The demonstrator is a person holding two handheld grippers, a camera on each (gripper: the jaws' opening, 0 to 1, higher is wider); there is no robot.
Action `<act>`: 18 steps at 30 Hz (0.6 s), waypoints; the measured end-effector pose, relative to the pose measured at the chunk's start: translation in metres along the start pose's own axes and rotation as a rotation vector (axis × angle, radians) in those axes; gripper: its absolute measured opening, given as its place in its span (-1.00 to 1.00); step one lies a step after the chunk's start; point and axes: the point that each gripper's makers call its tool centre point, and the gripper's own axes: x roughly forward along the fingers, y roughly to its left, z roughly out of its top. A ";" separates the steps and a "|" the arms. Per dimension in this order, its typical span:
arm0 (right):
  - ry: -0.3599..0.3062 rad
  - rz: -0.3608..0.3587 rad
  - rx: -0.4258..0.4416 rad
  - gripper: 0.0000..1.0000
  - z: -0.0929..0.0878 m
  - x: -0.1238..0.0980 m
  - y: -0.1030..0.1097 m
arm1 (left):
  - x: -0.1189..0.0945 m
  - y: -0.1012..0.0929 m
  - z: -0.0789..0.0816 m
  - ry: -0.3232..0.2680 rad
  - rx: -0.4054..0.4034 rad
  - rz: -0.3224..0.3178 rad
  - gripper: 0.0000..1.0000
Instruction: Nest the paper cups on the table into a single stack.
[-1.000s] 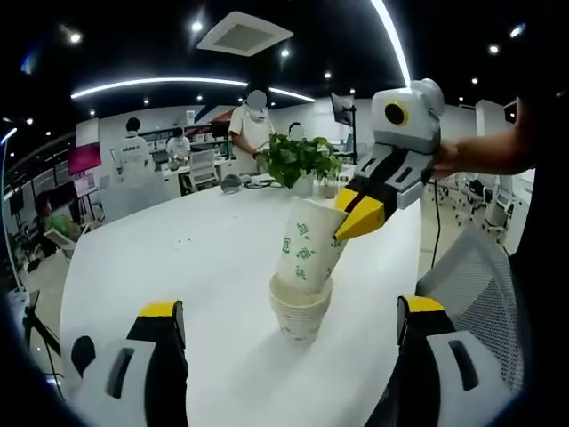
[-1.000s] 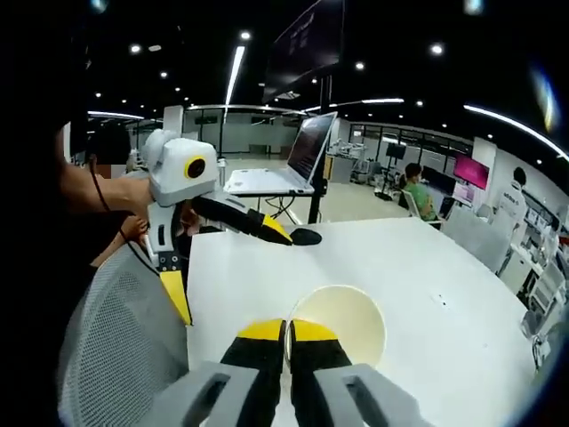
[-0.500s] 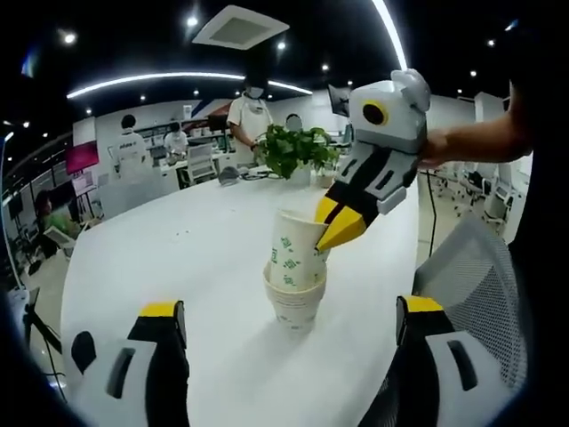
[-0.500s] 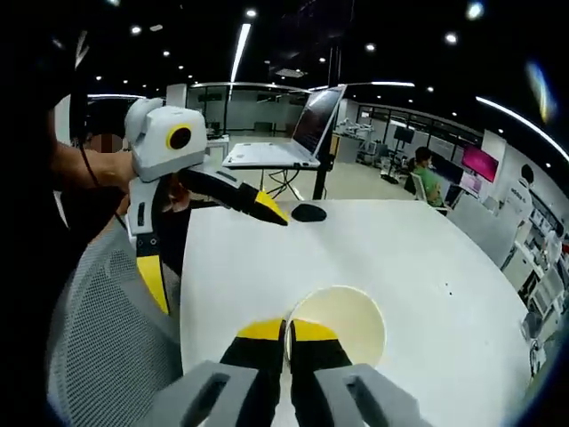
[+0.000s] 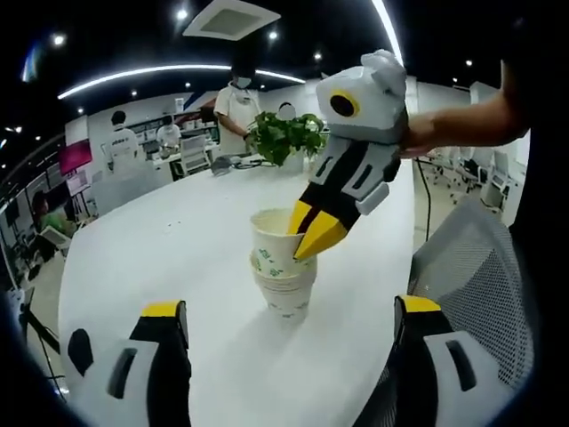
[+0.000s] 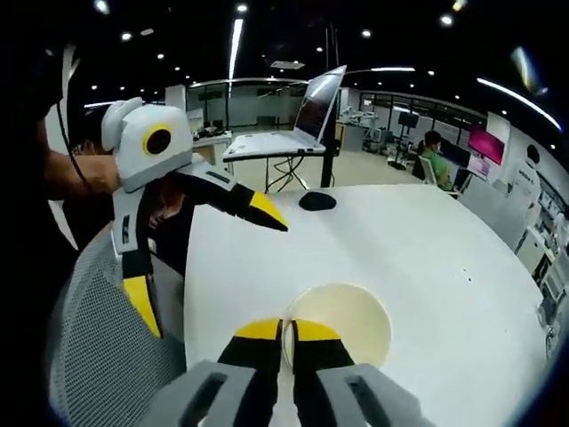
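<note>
Left gripper view: the right gripper (image 5: 313, 233) comes in from the upper right, jaws pinched on the rim of the top paper cup (image 5: 274, 252), which sits partly down in the stack of cups (image 5: 286, 292) on the white table (image 5: 160, 253). The stack stands near the table's near right edge, beside a grey mesh chair (image 5: 471, 276). The left gripper (image 5: 289, 325) has its jaws spread wide, holding nothing, low in front of the stack. A potted plant (image 5: 286, 138) stands at the table's far end.

Right gripper view: looks straight down into the cup (image 6: 342, 313), jaws pressed together on its near rim. The left gripper (image 6: 200, 258) hangs at left, spread wide. A laptop (image 6: 293, 124) on a stand and a black mouse (image 6: 316, 201) lie beyond.
</note>
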 end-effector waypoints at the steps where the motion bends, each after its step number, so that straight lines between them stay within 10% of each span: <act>1: 0.001 0.001 0.001 -0.97 -0.003 0.003 0.000 | 0.001 0.000 0.000 -0.003 0.001 0.000 0.91; 18: -0.010 -0.015 0.002 -0.93 -0.015 0.016 0.004 | 0.005 -0.001 0.000 -0.029 -0.045 -0.006 0.87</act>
